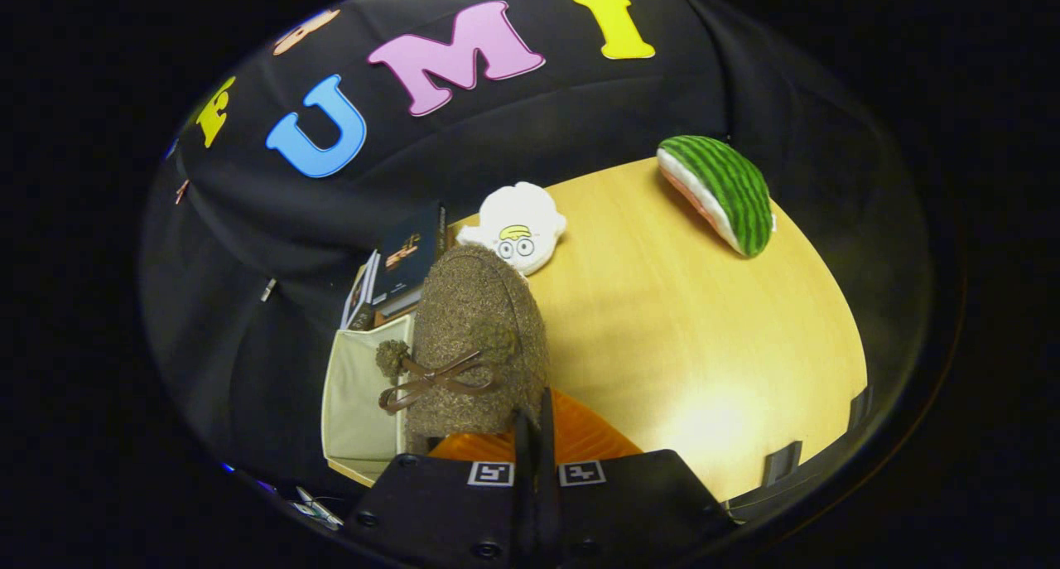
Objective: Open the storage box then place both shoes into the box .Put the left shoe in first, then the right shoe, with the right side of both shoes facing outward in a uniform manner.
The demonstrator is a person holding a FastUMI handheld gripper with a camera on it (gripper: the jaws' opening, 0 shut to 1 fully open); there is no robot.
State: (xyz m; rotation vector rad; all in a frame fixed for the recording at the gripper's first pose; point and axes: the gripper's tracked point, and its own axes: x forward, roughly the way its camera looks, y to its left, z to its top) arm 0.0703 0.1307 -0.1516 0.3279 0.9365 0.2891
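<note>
- The shoe (479, 337), a brown fuzzy slipper with a thin brown bow and a pom-pom on its top, hung just ahead of the tool (536, 424), toe pointing toward 12 o'clock.
- Its orange lining (580, 441) showed at the heel end, right at the fingers; the heel itself was cut off behind the tool's body.
- The tool's two fingers were pressed close together with almost no gap, apparently pinching the rim of the shoe's opening; the exact contact point was hard to make out.
- The storage box (358, 395), cream-coloured fabric, sat at about 9 o'clock from the shoe, partly hidden behind it; its open inside showed, but the near edge was cut off by the tool's body and its full shape could not be told.
- Beyond the box, at about 11 o'clock from the shoe, stood some dark books (402, 267), their lower parts hidden by the shoe and the box.
- A white plush toy (515, 228) with a cartoon face lay just beyond the shoe's toe at 12 o'clock, its lower edge covered by the toe.
- A watermelon-slice plush (719, 192) rested well apart at about 2 o'clock, near the far edge of the worktop (679, 320).
- The pale wooden worktop spread out to 3 o'clock of the shoe, with a bright glare patch near its close edge.
</note>
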